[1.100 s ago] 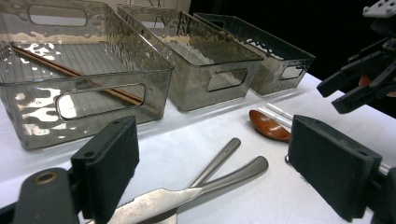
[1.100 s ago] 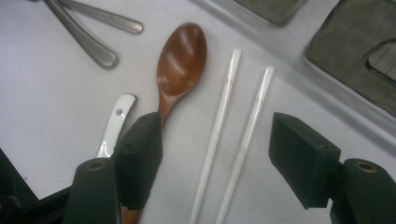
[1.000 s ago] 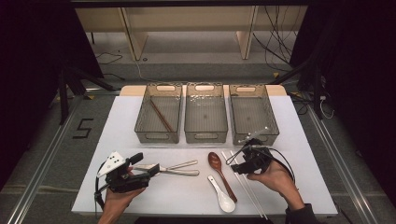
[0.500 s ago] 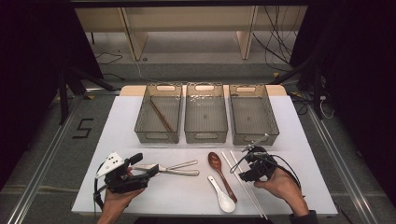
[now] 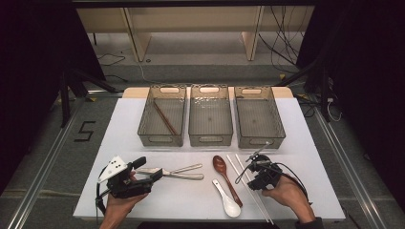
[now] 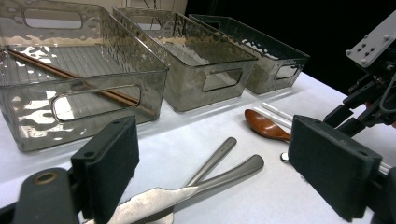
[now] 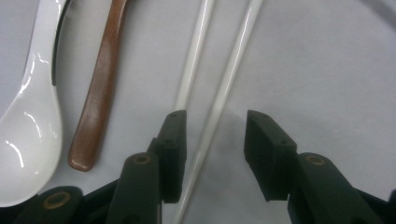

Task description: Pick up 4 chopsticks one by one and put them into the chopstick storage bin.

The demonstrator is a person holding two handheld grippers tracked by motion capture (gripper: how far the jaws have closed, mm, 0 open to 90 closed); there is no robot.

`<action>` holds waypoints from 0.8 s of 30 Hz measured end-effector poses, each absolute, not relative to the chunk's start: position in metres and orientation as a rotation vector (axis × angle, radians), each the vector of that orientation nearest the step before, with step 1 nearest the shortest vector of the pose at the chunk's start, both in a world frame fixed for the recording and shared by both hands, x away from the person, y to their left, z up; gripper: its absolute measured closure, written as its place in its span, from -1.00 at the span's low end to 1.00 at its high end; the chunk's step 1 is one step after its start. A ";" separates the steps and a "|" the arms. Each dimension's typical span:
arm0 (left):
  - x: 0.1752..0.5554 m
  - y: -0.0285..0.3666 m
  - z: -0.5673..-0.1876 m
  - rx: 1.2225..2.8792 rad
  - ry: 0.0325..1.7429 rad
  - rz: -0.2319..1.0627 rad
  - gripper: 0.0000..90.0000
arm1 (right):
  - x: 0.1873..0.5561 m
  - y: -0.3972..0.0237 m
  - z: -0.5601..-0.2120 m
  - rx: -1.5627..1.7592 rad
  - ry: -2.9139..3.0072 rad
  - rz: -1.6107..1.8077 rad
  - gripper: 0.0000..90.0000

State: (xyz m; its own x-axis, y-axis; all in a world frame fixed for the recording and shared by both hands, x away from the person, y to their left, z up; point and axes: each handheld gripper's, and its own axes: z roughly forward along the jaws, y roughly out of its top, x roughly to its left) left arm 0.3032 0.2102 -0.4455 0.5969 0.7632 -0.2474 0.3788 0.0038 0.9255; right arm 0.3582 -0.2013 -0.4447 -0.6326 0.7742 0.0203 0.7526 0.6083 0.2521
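Right gripper view looks down on the right gripper (image 7: 212, 140), jaws just closing around one white chopstick (image 7: 223, 93) but not yet pressing it, near the tabletop's front right edge. Its twin (image 7: 194, 56), a brown spoon (image 7: 100, 88) and white spoon (image 7: 28, 121) lie alongside. Left gripper (image 5: 145, 172) hangs unclenched over metal cutlery (image 5: 184, 172)

Left tool (image 5: 143, 172) was held low and level in the left hand (image 5: 119, 202), jaws wide apart. Right tool (image 7: 212, 140) pointed down, jaws half-spread, just been closing.
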 end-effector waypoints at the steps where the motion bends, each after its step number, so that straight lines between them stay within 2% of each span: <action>1: 0.303 0.210 -0.445 1.606 0.976 0.393 -0.65 | 0.358 -0.201 -0.445 1.300 2.736 0.357 0.35; 24: 0.303 0.210 -0.445 1.609 0.970 0.398 -0.65 | 0.356 -0.196 -0.454 1.246 2.780 0.246 0.65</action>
